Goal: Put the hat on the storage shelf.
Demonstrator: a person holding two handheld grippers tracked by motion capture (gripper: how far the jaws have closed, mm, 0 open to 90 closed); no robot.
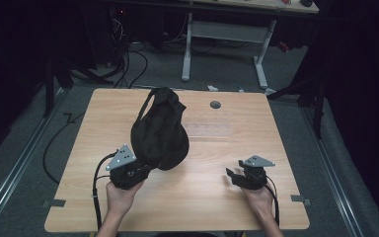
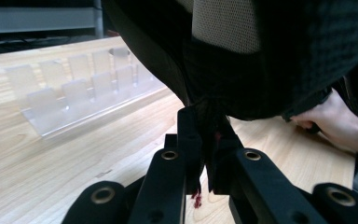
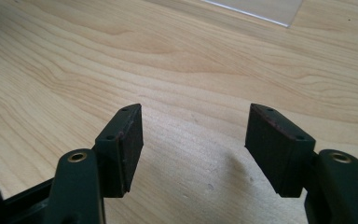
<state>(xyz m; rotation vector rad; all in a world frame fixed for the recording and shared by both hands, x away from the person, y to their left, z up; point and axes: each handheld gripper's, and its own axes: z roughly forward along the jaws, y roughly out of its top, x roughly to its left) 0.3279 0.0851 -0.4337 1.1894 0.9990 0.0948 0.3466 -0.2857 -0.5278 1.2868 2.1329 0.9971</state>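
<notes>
Left gripper [image 1: 145, 170]: jaws clamped hard together on a fold of the black bag [image 1: 159, 129]. Pinched black fabric visible between the pads in the left gripper view [image 2: 205, 140], with a scrap of red thread at the pinch point. Held in the left hand [image 1: 121, 196], grey three-cornered plate on top, cable trailing back toward the near table edge.

Black bag: gripped at its lower near edge, lifted and standing up and away from the left gripper toward the far side of the table [image 1: 202, 207]. Body bulging just above and beyond the jaws; strap loop at the top, farthest from the gripper. Lower bulge close to the table surface; contact with the wood cannot be told. Light mesh panel seen on the bag's underside in the left gripper view [image 2: 226, 23].

Right gripper [image 1: 233, 175]: jaws spread wide, nothing between the pads, bare wood visible in the gap in the right gripper view [image 3: 193, 140]. Held in the right hand [image 1: 259, 197], low over the table, well apart from the bag and to the right of the left gripper. Jaws pointed toward the left gripper's side.

Clear plastic rack [image 2: 81, 88]: on the table beyond the left gripper, behind and beside the bag, with upright dividers in rows. One corner [image 3: 256, 9] also ahead of the right gripper's jaws.
</notes>
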